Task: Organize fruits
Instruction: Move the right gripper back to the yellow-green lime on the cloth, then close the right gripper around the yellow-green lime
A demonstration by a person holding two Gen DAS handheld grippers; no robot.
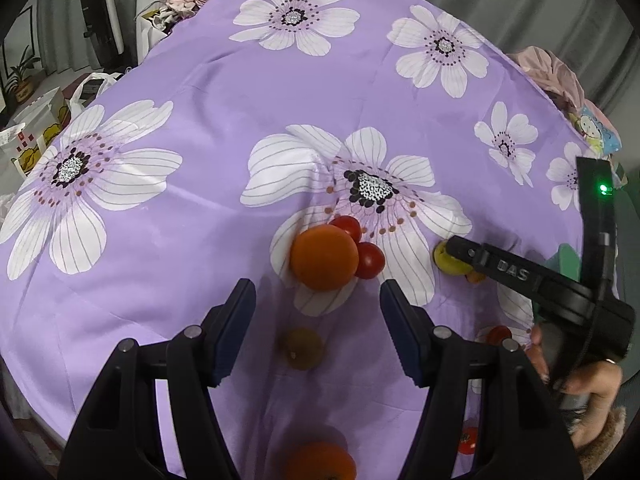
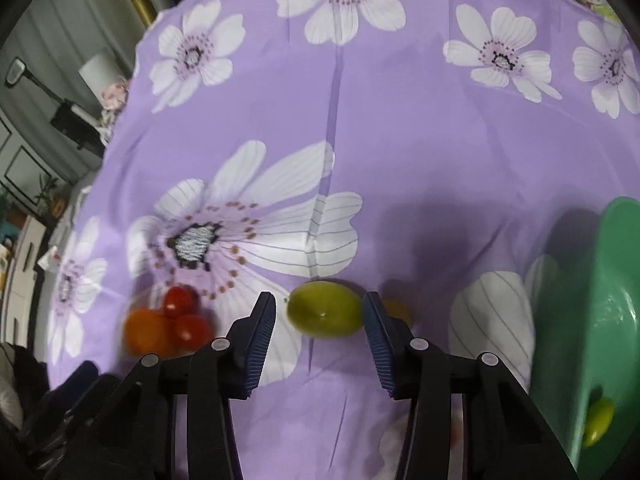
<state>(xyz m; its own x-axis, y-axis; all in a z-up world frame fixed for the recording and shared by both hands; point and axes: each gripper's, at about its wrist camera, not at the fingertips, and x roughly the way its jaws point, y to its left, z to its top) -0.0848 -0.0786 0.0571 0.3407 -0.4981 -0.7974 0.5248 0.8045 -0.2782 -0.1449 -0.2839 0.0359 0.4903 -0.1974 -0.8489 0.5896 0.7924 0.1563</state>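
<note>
On the purple flowered cloth (image 1: 224, 92) lie an orange fruit (image 1: 323, 258) touching two red cherry tomatoes (image 1: 370, 260), and a brown kiwi (image 1: 301, 349) nearer me. My left gripper (image 1: 316, 300) is open and empty, just short of the orange. My right gripper (image 2: 319, 312) is open around a green-yellow grape (image 2: 325, 309); its right fingertip (image 2: 374, 312) touches it. In the left wrist view the right gripper (image 1: 454, 256) reaches the same grape (image 1: 452, 264). A green bowl (image 2: 612, 280) at the right holds another green grape (image 2: 598, 420).
A second orange fruit (image 1: 320, 462) and more tomatoes (image 1: 498, 334) lie near the front. A small orange fruit (image 2: 396, 308) sits behind the right finger. Boxes and bags (image 1: 36, 120) stand beyond the table's left edge, clothes (image 1: 552, 72) at the far right.
</note>
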